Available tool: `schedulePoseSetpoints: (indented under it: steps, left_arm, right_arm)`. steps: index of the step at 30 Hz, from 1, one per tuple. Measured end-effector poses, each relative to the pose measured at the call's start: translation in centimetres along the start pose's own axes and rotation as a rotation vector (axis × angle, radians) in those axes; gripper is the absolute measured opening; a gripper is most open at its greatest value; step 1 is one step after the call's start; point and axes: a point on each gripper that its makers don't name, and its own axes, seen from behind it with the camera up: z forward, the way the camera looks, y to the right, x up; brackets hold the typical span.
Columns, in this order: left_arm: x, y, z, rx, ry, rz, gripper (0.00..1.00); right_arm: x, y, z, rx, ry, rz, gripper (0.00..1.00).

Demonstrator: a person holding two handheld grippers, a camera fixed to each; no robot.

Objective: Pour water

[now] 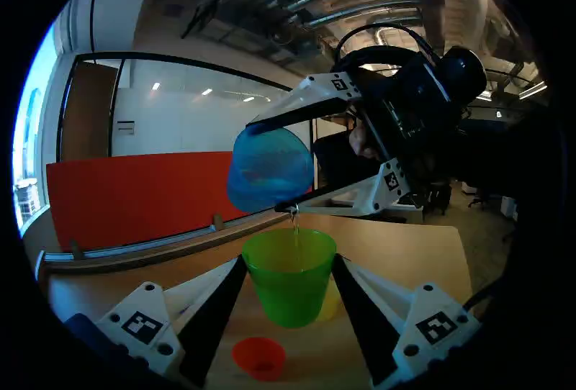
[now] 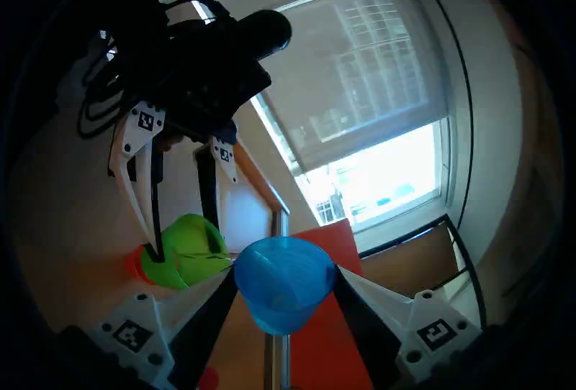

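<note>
My left gripper [image 1: 289, 264] is shut on an upright green cup [image 1: 289, 286] just above the wooden table [image 1: 403, 246]. Above it my right gripper [image 1: 263, 167] is shut on a blue cup [image 1: 270, 169] that is tipped toward the green one. A thin stream of water [image 1: 294, 226] falls from the blue cup's lip into the green cup. In the right gripper view the blue cup [image 2: 286, 293] sits between my right gripper's [image 2: 286, 275] fingers. Beyond it the left gripper [image 2: 186, 246] holds the green cup [image 2: 183, 252].
A small orange cup [image 1: 259, 357] stands on the table in front of the green cup, and something yellow [image 1: 332, 305] shows behind the green cup. A red panel [image 1: 137, 196] and a rail run along the table's far edge. Windows [image 2: 360, 102] lie beyond.
</note>
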Motion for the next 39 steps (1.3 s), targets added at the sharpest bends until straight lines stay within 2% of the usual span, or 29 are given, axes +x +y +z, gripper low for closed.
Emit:
schedulePoseSetpoints:
  steps: [39]
  left_arm:
    - [0.00,0.11,-0.05,-0.005,0.003,0.000,0.86]
  right_arm:
    - [-0.09,0.10,0.07,-0.007,-0.007,-0.063,0.93]
